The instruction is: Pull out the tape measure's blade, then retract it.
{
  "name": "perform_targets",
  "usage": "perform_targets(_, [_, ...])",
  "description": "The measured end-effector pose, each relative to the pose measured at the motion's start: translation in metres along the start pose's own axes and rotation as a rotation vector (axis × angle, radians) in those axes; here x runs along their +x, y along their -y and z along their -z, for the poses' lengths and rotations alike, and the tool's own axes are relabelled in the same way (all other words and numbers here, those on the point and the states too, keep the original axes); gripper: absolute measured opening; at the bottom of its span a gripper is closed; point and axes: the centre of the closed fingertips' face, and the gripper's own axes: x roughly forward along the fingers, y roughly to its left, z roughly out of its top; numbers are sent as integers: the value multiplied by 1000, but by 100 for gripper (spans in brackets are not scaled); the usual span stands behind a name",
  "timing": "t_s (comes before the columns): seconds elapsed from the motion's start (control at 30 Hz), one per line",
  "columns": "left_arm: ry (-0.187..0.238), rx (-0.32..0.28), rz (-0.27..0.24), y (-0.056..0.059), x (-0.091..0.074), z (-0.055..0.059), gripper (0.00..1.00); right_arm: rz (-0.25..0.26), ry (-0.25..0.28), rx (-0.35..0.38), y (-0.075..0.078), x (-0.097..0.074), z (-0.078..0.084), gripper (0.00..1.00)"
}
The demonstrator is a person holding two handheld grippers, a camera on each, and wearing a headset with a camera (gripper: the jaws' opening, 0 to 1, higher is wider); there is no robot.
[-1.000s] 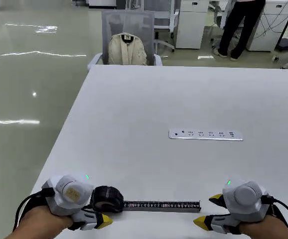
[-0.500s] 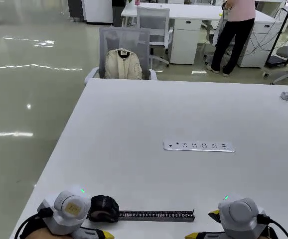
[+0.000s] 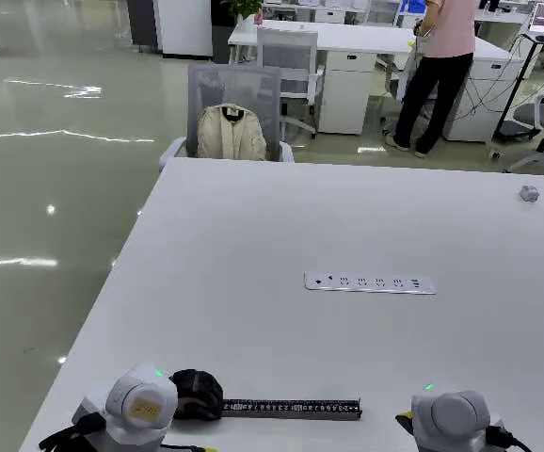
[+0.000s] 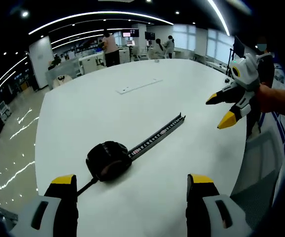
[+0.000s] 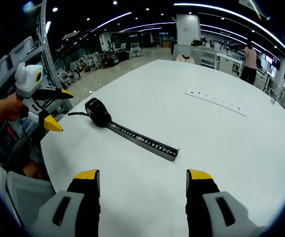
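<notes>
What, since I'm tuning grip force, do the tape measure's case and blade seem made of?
Case: probably matte black plastic or rubber; dull, rounded surface. Blade: likely thin painted metal; dark, printed pale marks, lying straight with a hooked end.

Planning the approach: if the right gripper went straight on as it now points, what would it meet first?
Probably the blade, near its free end, which lies across the right gripper's path; its height above the table is unclear.
</notes>
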Motion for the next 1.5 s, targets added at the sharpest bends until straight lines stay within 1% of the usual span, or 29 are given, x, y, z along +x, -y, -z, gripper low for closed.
perform_targets(0.2, [18, -24, -16, 5, -11, -2, 91, 12, 1, 25, -12, -8, 3, 76])
perform_targets(0.37, [27, -48, -31, 5, -20, 1, 93, 26, 8, 40, -20, -15, 3, 79])
perform_targets(0.47, [35, -60, -33, 7, -26, 3, 93, 33, 10, 51, -25, -20, 3, 80])
perform_targets(0.57, [31, -64, -38, 8, -31, 6, 94, 40, 14, 65, -29, -24, 3, 81])
perform_targets(0.77, [36, -79, -46, 11, -42, 10, 94, 48, 17, 78, -38, -33, 2, 83])
perform_targets(1.03, [49, -112, -65, 12, -57, 8, 95, 47, 24, 78, -51, -45, -3, 84])
perform_targets(1.2, [45, -127, -64, 16, -67, 11, 95, 49, 27, 69, -57, -55, -6, 84])
perform_targets(1.5, [40, -130, -80, 22, -83, 14, 95, 49, 49, 65, -75, -74, -11, 85])
